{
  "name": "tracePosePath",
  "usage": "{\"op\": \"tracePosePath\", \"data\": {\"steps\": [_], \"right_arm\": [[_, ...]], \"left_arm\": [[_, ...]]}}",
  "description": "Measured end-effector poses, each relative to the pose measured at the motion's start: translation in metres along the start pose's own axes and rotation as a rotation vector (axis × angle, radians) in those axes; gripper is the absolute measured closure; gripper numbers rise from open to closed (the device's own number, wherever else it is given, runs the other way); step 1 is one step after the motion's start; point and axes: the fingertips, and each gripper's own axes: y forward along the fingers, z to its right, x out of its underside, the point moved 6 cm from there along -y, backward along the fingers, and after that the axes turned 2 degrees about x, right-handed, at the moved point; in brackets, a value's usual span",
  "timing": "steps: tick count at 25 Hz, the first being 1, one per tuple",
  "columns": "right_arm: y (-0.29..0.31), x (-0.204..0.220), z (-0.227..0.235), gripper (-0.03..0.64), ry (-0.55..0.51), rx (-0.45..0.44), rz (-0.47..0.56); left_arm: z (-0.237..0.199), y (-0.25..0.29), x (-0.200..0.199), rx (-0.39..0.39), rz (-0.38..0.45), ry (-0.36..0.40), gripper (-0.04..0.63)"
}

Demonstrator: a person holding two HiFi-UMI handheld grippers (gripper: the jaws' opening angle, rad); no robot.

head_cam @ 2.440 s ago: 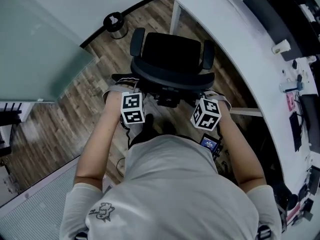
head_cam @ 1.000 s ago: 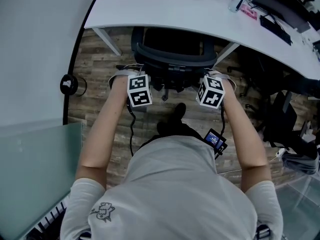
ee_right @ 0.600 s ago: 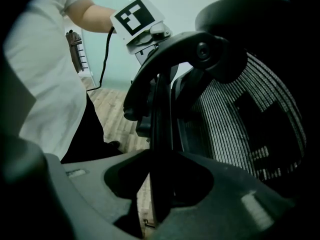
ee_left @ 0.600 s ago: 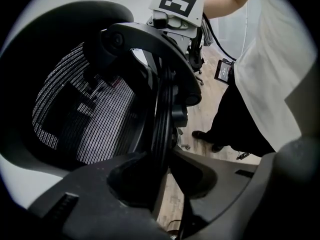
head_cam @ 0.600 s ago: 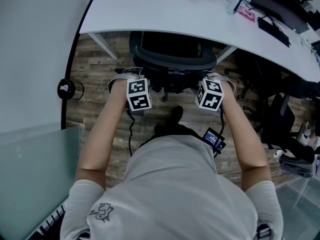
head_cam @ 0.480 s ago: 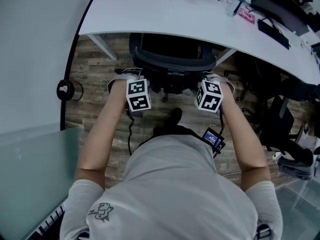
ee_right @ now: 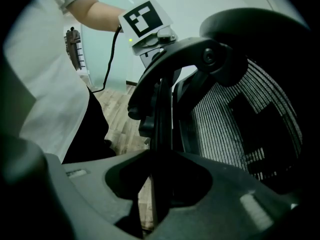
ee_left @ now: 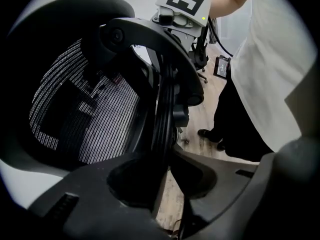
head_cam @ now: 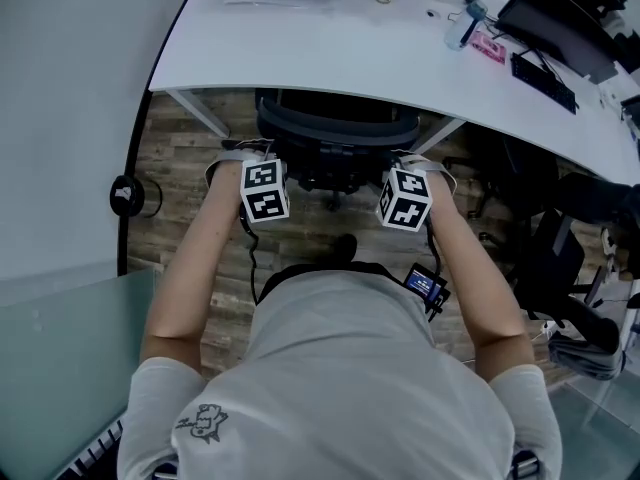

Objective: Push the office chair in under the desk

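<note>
Seen from above, the office chair (head_cam: 335, 128) stands at the near edge of the curved white desk (head_cam: 300, 58). Its seat is under the desktop and only the top rim of the backrest shows. The person's arms reach forward to the two ends of that rim. Only this view shows where the chair stands against the desk.

The grip shows only in the tool cameras. The left tool (ee_left: 165, 181) is clamped on the left side of the backrest's black frame. Mesh is to its left, with wooden floor (ee_left: 200, 119) and a dark shoe (ee_left: 207, 134) beyond. The right tool (ee_right: 155, 184) holds the frame's right side between jaws that have just been closing, with mesh to its right.
</note>
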Motion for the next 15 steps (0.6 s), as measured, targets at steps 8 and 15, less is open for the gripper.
{"op": "tracePosePath", "data": {"steps": [8,15], "right_arm": [[0.008,0.016,0.043,0.511,0.004,0.020,-0.017],[0.019,0.015,0.069,0.514,0.037,0.030,-0.012]], "left_arm": [[-0.042,0.015,-0.011,0.001,0.007,0.000,0.479],[-0.075,0.024,-0.004,0.008,0.007,0.027,0.479]]}}
